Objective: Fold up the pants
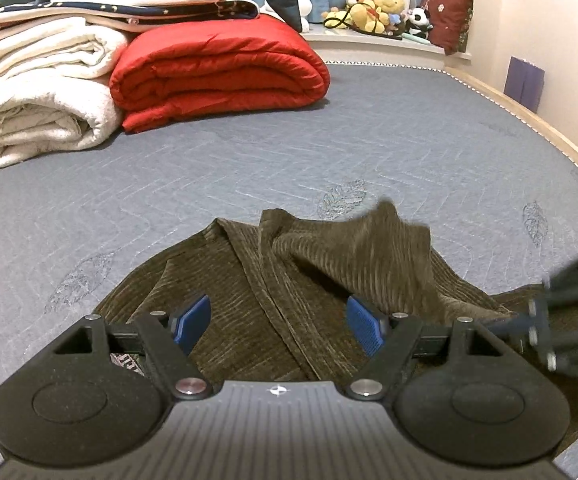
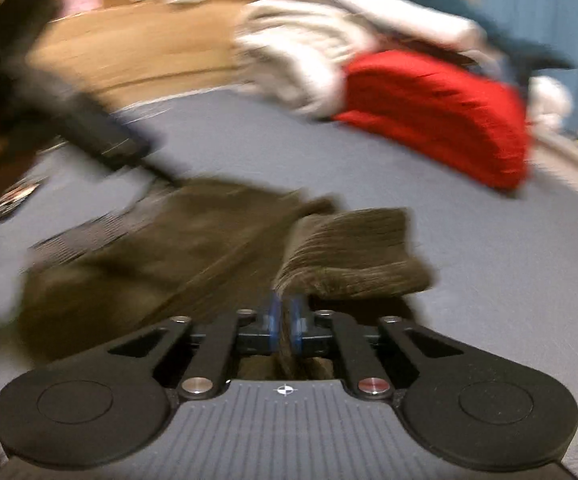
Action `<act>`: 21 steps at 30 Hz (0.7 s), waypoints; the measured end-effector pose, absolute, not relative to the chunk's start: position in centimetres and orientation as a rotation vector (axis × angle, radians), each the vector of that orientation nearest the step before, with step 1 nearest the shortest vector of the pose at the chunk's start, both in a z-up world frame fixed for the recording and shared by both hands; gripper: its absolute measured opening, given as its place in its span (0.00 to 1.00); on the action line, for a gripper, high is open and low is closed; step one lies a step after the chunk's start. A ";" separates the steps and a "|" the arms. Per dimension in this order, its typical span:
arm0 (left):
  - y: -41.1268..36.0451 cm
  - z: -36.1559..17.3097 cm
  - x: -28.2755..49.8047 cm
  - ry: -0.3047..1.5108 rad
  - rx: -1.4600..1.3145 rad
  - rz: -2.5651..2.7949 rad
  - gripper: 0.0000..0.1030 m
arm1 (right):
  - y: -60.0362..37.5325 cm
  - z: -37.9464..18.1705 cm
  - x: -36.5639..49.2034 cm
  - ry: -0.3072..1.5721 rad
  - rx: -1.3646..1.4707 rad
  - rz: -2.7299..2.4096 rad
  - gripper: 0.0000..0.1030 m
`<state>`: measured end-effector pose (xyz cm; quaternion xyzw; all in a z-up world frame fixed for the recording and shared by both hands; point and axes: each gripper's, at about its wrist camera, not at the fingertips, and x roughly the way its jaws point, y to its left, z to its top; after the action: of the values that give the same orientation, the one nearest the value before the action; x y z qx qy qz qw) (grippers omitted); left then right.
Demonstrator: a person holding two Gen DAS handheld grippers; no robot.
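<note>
The olive-brown ribbed corduroy pants (image 1: 289, 280) lie rumpled on the grey quilted mattress (image 1: 249, 160), at six o'clock in the left wrist view. The left claw (image 1: 277, 326) hangs released above them, blue pads wide apart. The right claw (image 2: 285, 322) is clenched on a raised flap of the pants. A folded red quilt (image 1: 217, 72) sits at eleven o'clock.

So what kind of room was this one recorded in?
Most likely a bedroom: the pants lie on a grey quilted mattress in a wooden bed frame, with folded blankets stacked at the far end and plush toys on a ledge.
</note>
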<state>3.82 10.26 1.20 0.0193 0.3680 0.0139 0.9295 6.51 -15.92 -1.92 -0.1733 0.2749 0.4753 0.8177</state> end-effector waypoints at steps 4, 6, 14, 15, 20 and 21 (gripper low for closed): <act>10.4 1.4 3.6 0.747 0.014 0.036 0.80 | -16.8 -3.8 5.6 0.666 -0.390 0.990 0.01; 10.8 1.2 3.7 0.755 -0.008 0.056 0.80 | -17.4 -4.0 6.0 0.678 -0.355 0.934 0.03; 12.7 -0.6 5.0 0.807 -0.072 0.103 0.80 | -19.7 -2.2 9.2 0.678 0.001 0.816 0.71; 12.9 -0.7 5.2 0.815 -0.079 0.108 0.80 | -19.5 -2.4 9.7 0.697 0.029 0.815 0.71; 13.1 -0.6 5.6 0.813 -0.106 0.113 0.80 | -17.8 -4.1 12.2 0.844 0.201 0.860 0.76; 13.1 -0.6 5.7 0.812 -0.109 0.112 0.80 | -17.2 -4.7 12.8 0.883 0.238 0.876 0.80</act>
<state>5.69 13.10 -0.59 -0.0529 0.3945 0.0544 0.9158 12.83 -17.24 -4.70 0.1111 0.4126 0.4092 0.8062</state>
